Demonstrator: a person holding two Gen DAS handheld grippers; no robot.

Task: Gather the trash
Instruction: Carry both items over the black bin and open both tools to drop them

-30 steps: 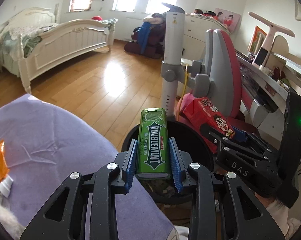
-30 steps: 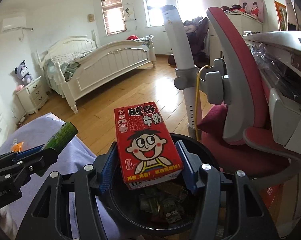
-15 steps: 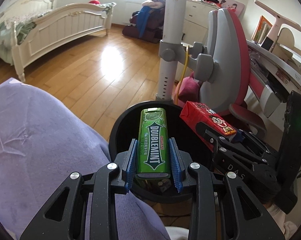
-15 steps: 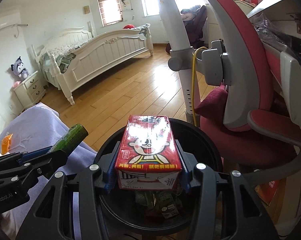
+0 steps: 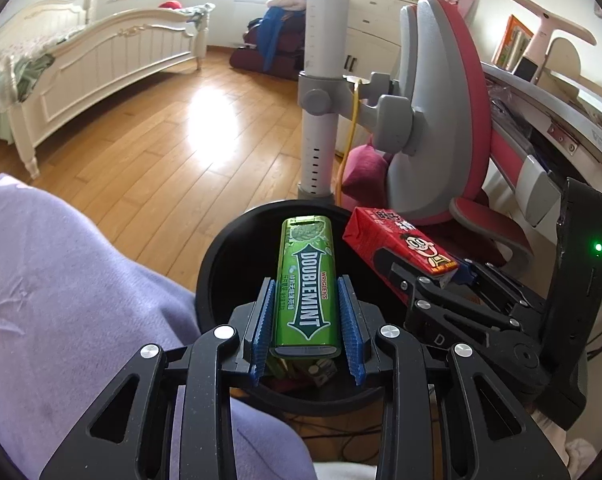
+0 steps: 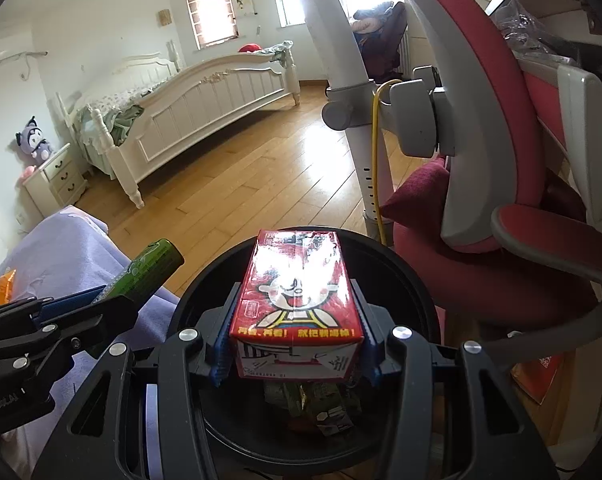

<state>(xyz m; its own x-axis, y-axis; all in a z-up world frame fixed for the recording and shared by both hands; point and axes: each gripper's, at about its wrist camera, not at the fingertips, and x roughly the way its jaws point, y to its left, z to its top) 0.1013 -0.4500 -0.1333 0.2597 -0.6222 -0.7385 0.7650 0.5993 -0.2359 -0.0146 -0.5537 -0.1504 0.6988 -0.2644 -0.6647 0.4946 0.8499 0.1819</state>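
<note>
In the left wrist view my left gripper (image 5: 305, 282) is shut on a green Doublemint gum pack (image 5: 307, 300), held lengthwise over the open black bin (image 5: 221, 248). Just to its right, a red milk carton with a cartoon face (image 5: 401, 246) sits in my right gripper (image 5: 445, 278). From the right wrist view that gripper (image 6: 296, 294) presses its blue pads on both sides of the carton (image 6: 297, 272), directly above the bin (image 6: 413, 280). Wrappers (image 6: 313, 404) lie at the bin's bottom. The gum pack (image 6: 149, 272) pokes in from the left.
A purple blanket (image 5: 61, 280) borders the bin on the left, with an orange wrapper (image 6: 4, 290) on it. A white pole (image 5: 321, 100) and a red-and-grey chair (image 5: 441, 120) stand just behind the bin. A white bed (image 6: 201, 100) is across the wooden floor.
Both grippers have sunk closer over the bin. The red carton has tipped from facing the camera to lying flatter, and the right jaws have narrowed onto it. The gum pack stays gripped.
</note>
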